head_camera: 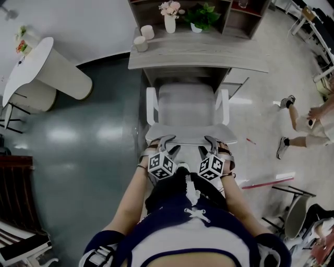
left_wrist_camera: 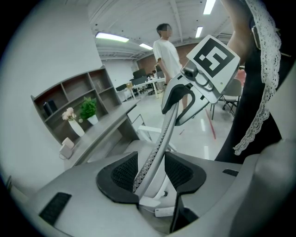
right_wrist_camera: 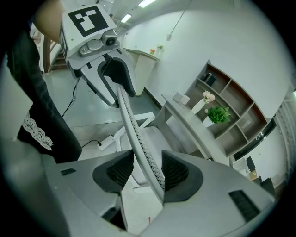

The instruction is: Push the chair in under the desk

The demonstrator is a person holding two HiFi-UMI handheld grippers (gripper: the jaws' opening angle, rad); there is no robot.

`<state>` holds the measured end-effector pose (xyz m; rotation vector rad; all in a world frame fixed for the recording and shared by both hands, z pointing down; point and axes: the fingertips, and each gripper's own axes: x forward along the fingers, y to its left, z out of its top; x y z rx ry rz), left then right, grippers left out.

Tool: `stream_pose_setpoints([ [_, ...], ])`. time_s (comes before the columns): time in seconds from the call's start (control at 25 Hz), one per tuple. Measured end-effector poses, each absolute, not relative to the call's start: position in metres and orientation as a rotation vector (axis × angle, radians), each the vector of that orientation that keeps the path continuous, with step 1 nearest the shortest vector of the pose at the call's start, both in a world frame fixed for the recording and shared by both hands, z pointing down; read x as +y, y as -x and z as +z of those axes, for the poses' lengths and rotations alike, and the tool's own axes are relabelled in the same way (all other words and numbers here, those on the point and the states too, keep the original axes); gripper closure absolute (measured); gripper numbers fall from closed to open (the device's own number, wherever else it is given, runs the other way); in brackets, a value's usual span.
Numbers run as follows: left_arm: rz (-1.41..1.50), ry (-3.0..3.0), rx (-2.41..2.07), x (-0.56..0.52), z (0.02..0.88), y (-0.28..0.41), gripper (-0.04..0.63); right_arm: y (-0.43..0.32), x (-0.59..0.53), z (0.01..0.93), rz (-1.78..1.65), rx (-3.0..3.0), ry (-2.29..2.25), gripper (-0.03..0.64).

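While the left gripper and the right gripper are straddling the near top rim of the backrest with jaws apart, not clamping it, an off-centre push is risking the rim slipping sideways and the chair, whose far seat edge is reaching the desk, swinging askew. Its white armrests are lining up close to the kneehole sides and may be catching there, jolting the vase, the potted plant and the cups. A person is standing well apart on the right and a round table is sitting on the left, neither obstructing.
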<state>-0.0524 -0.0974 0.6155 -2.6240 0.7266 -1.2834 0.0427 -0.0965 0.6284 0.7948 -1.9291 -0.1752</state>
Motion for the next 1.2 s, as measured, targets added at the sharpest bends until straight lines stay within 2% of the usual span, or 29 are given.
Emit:
stream_pose_setpoints([
  [1.2, -1.285, 2.626, 0.715, -0.141, 0.616, 0.056, 0.407, -0.039, -0.138, 0.628, -0.192, -1.930, -0.790, 0.446],
])
